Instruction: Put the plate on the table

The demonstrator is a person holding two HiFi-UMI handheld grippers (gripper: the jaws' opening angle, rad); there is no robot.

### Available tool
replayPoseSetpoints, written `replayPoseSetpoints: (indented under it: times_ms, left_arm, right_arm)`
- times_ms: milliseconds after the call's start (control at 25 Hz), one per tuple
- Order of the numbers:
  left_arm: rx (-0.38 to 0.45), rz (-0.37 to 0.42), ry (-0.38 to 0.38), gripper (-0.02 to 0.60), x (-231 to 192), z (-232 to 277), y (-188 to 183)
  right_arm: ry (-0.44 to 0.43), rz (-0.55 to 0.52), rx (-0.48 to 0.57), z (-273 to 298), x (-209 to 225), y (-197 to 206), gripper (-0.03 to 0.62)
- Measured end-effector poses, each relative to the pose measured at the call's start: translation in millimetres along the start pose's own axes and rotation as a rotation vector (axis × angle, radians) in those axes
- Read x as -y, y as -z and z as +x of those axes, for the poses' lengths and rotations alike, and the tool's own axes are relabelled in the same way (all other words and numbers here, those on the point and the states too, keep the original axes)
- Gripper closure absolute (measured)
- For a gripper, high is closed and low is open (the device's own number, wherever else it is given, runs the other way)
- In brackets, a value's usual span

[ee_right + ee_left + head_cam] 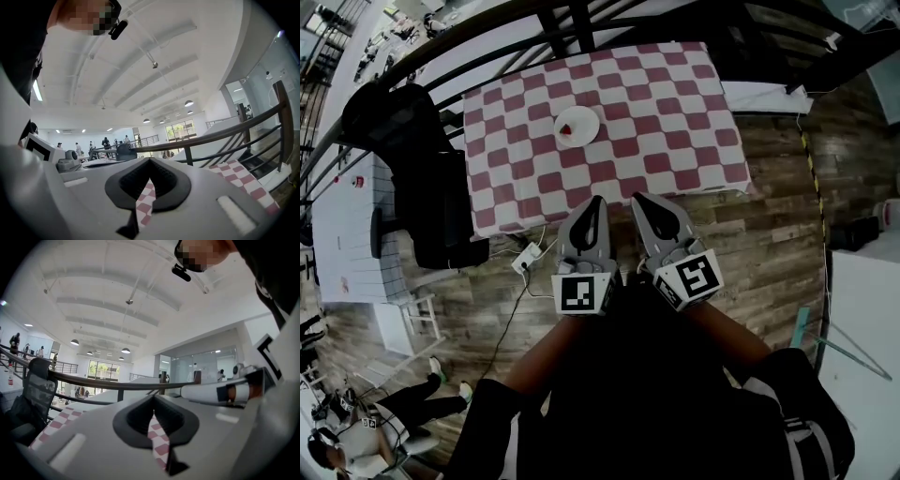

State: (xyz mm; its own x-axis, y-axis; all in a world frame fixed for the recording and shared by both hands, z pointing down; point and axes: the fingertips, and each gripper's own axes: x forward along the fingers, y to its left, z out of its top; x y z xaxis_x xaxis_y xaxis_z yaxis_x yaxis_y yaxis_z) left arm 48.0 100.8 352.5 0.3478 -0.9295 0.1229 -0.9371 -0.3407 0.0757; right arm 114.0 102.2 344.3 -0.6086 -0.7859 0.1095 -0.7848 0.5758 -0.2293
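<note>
Wood-plank floor [769,234] fills most of the head view, though the person's dark sleeves and body cover its lower middle and the wide lens bends the edges. Ahead stands the tabletop [675,103], under a red-and-white checked cloth; its far edge lies close under a dark railing [211,136]. A black chair [422,178] draped in something dark hides the tabletop's left side. The plate [577,126], white and round, sits on the cloth left of centre, well apart from both grippers; a small red thing [566,130] lies on it, too small to make out. The left gripper [596,201] and right gripper [639,199] are side by side near the tabletop's near edge, pointing at it. The left fingers [93,427] are closed together and hold nothing. The right fingers [225,187] are the same. Past each pair only a thin strip of checks shows.
</note>
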Motion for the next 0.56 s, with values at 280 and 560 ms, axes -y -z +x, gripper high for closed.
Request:
replayPoseSetpoints:
  times_ms: [280, 560]
  left_arm:
    - [0.051, -0.03, -0.025, 0.574, 23.1, -26.2, -3.4]
    - [0.041, -0.058, -0.032, 0.574, 39.0, -50.4, 31.5]
  right_arm:
    - [-0.05, -0.015, 0.043, -37.3, -11.5, -12.1, 0.599]
    - [-0.086, -0.044, 0.126, -66.4, -19.8, -10.8, 0.599]
